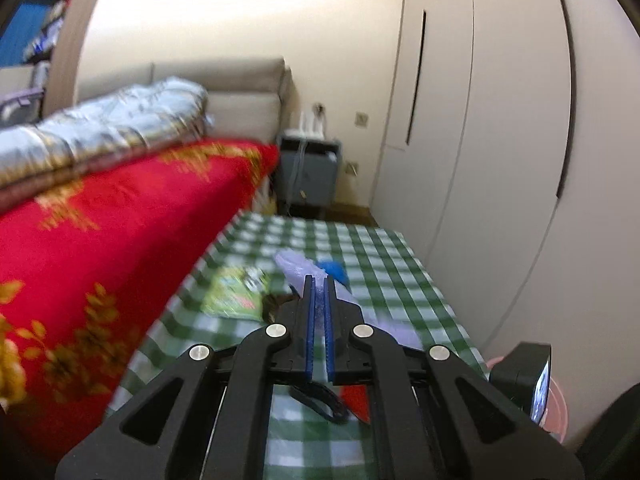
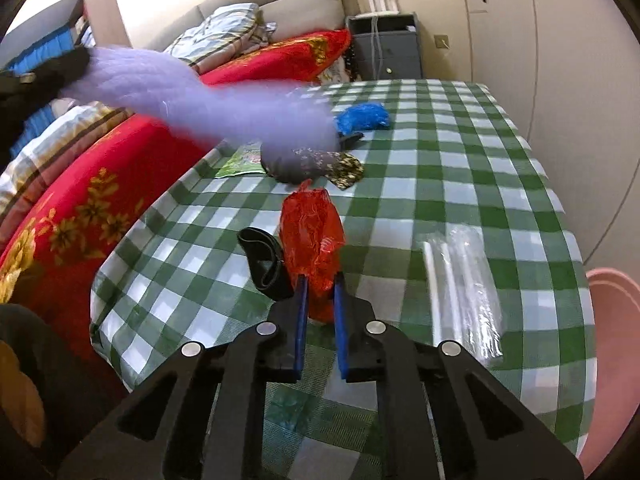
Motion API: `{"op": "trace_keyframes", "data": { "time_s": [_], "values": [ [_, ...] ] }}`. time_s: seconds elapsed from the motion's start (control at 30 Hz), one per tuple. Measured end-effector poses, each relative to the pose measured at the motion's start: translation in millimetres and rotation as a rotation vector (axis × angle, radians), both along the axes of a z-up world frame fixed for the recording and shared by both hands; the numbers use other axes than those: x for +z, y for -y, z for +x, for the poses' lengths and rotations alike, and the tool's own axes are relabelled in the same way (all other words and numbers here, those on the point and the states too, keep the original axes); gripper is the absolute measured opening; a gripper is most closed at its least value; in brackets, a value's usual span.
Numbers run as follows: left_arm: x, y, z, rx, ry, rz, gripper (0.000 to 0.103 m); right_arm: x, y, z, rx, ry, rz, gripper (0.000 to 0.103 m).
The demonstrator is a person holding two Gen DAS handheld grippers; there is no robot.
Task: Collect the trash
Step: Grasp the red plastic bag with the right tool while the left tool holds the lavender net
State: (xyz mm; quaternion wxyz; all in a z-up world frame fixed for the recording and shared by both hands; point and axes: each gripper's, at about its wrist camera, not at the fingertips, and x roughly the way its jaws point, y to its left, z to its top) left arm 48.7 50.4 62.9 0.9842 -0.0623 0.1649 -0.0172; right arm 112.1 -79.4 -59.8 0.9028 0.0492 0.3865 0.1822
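The left gripper (image 1: 318, 280) has its blue pads pinched together on a lilac plastic bag (image 2: 208, 96), which hangs blurred in the air over the far-left part of the table. The right gripper (image 2: 319, 278) is clamped on a crumpled red plastic bag (image 2: 311, 236) near the table's front edge.

Both bags look feather-light, soft and a bit slick, so I'd judge a pinch on a bunched fold is the way to take them; a single thin layer could slide out or tear.

On the green checked tablecloth (image 2: 460, 152) more trash waits: a blue crumpled bag (image 2: 364, 116) far back, a green snack wrapper (image 2: 242, 162) at the left edge, a dark patterned pouch (image 2: 320, 166) beside it, a black band (image 2: 264, 264) just left of the red bag, and a clear plastic sleeve (image 2: 464, 276) to the right, probably slippery and flat, best taken by an edge. A pink bin (image 2: 612, 340) stands at the table's near right corner.
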Motion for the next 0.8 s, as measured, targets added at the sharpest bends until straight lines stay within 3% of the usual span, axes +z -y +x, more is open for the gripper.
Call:
{"op": "trace_keyframes", "data": {
  "time_s": [0.2, 0.8],
  "values": [
    [-2.5, -12.8, 2.3, 0.009, -0.036, -0.038, 0.004, 7.8, 10.4, -6.3, -0.037, 0.008, 0.007, 0.012],
    [-13.4, 8.7, -11.7, -0.058, -0.071, -0.014, 0.004, 77.9, 65.8, -54.6, -0.19, 0.149, 0.005, 0.012]
  ]
}}
